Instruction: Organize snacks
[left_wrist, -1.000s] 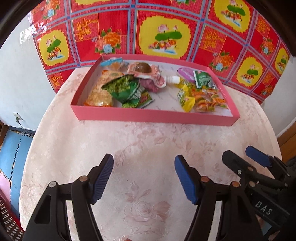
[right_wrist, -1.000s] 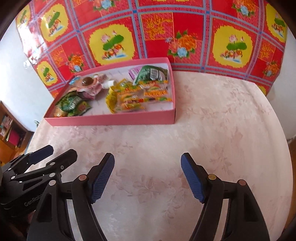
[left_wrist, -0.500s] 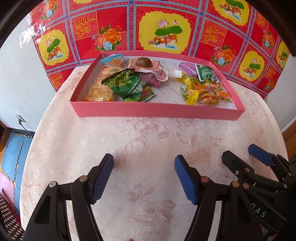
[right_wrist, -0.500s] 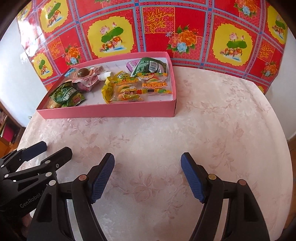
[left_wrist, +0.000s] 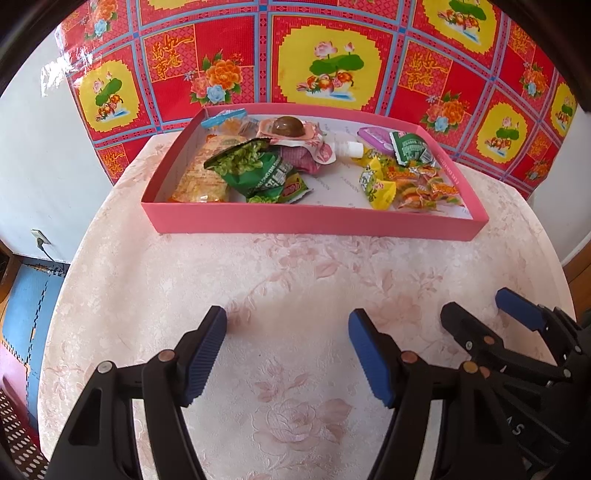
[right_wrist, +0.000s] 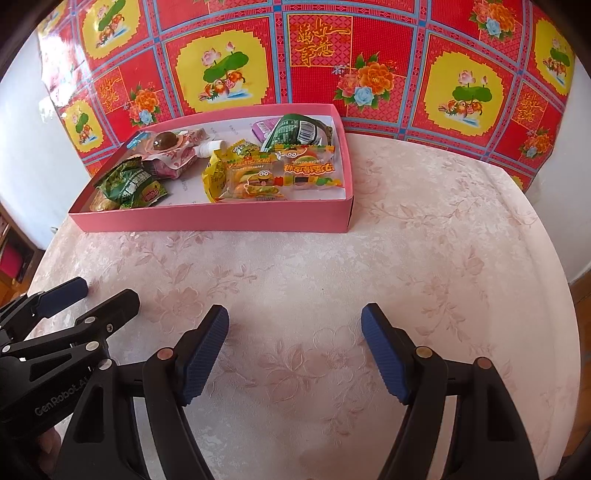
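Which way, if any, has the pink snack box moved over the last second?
No. The pink box has not moved: in the left wrist view its back edge sits under the same yellow lotus panel of the red patterned cloth as before.

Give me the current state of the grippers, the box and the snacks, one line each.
left gripper: open, empty, over bare tablecloth.
right gripper: open, empty, over bare tablecloth.
pink box: lidless, flat on the table, holding all snacks.
green pea bag: lying atop other packets, left side.
gummy packets: piled at right end.
small white-capped bottle: lying on its side.
tablecloth: no snacks outside the box.
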